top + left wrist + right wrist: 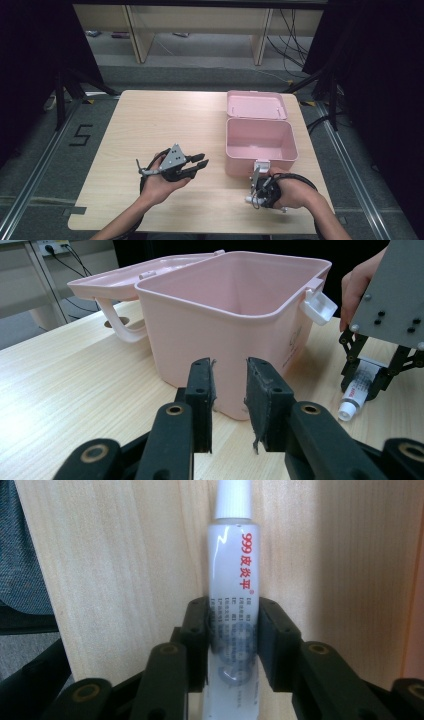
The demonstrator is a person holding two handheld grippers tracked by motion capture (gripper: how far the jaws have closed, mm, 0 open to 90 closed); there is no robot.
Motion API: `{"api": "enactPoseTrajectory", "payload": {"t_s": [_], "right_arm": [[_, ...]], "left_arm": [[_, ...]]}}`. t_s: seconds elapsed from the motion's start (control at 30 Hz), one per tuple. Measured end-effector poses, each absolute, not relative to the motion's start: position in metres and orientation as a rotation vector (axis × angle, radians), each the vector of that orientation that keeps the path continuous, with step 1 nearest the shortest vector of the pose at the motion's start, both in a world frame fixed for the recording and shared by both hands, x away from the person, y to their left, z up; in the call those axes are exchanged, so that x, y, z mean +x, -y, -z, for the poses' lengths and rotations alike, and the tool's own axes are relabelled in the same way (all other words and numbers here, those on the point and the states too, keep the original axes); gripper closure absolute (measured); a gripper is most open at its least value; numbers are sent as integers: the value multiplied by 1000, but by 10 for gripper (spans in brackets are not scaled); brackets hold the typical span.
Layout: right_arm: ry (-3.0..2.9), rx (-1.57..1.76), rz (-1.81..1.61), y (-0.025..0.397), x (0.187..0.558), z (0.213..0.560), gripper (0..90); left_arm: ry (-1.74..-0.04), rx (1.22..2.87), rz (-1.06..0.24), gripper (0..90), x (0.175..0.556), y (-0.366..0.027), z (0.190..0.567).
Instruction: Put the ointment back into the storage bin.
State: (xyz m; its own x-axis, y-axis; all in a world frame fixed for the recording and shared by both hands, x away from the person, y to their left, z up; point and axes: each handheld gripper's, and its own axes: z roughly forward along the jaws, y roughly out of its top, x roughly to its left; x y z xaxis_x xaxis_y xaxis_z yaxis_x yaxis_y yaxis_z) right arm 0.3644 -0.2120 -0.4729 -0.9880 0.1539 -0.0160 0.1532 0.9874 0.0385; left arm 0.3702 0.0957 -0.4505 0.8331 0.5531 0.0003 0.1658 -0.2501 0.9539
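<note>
The white ointment tube (232,600) is lying on the wooden table (150,125), just in front of the pink box (260,142), near the box's white front latch (318,306). The right gripper view is showing its ribbed white cap (232,500) pointing away from the gripper, with red print running along the body. The right gripper (232,645) is closing on the tube's lower half: its 2 black pads are pressing on both flanks of the body with no gap showing, so the grip is looking firm, though the tube is not yet looking lifted off the wood. In the high view this gripper (257,192) is pointing steeply down beside the box's front wall.

The left gripper (229,405) is holding nothing; its jaws are standing a narrow gap apart, hovering over the table and aimed at the box's near wall. In the high view it (192,165) is sitting well to the left of the box.

The box is standing open and empty, its lid (256,104) lying flat behind it.

The step in hand is most likely the pickup of the tube for packing. The next move is calling for a straight lift high enough to clear the front rim and the latch, then a short carry forward over the opening before release. The left gripper is looking free to steady the box if it shifts.
</note>
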Motion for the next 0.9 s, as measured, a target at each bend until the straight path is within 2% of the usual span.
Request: {"api": "enactPoseTrajectory", "payload": {"t_s": [0.5, 0.6, 0.77, 0.87, 0.9], "right_arm": [[-3134, 206, -122, 219, 367, 468, 712], [-3127, 284, -84, 221, 364, 460, 711], [-3129, 210, -123, 222, 366, 453, 712], [-3133, 311, -156, 221, 363, 448, 712], [-3120, 231, -122, 223, 366, 445, 712]], "left_arm": [[-563, 1817, -408, 713, 371, -102, 453], [-569, 1814, -409, 709, 371, -104, 454], [-582, 1806, -417, 701, 372, -111, 455], [-594, 1807, -422, 692, 372, -114, 456], [-595, 1804, -420, 688, 372, -115, 457]]}}
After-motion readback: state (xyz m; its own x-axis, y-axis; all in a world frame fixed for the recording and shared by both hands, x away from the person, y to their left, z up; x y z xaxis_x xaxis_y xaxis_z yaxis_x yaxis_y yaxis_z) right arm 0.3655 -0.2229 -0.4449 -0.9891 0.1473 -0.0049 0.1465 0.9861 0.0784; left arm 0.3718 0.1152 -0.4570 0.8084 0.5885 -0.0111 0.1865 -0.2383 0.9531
